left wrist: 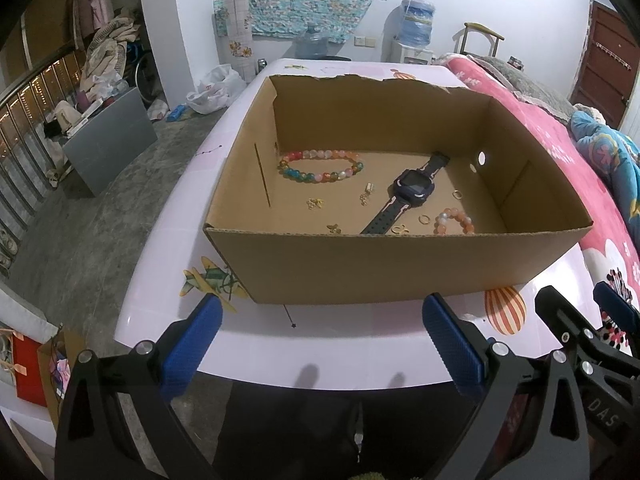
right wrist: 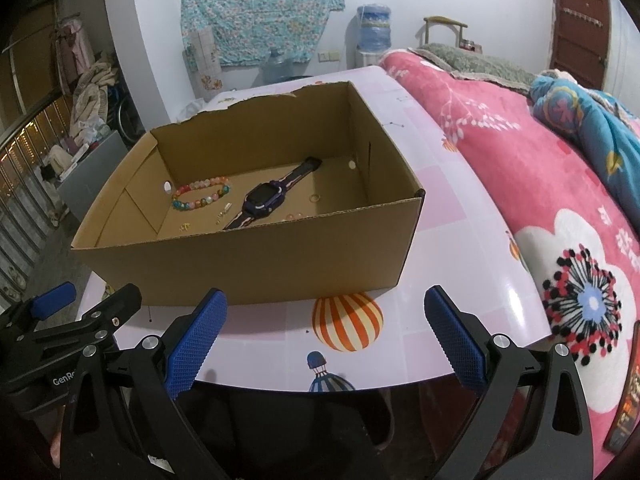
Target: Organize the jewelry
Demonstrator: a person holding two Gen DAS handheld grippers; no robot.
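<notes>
An open cardboard box (left wrist: 400, 268) (right wrist: 248, 264) stands on the pink table (left wrist: 340, 360). Inside lie a multicolour bead bracelet (left wrist: 320, 166) (right wrist: 200, 196), a dark smartwatch (left wrist: 412, 192) (right wrist: 266, 196), an orange-white bead bracelet (left wrist: 454, 220), gold rings (left wrist: 457, 195) (right wrist: 315, 198) and small gold earrings (left wrist: 314, 203). My left gripper (left wrist: 324, 308) is open and empty at the table's near edge, in front of the box. My right gripper (right wrist: 326, 302) is open and empty beside it, to the right. Each gripper shows in the other's view.
A bed with a pink floral blanket (right wrist: 540, 200) runs along the table's right side. The floor drops away on the left, with a grey box (left wrist: 108, 144) and plastic bags (left wrist: 216, 88). A water dispenser (left wrist: 416, 36) stands by the far wall.
</notes>
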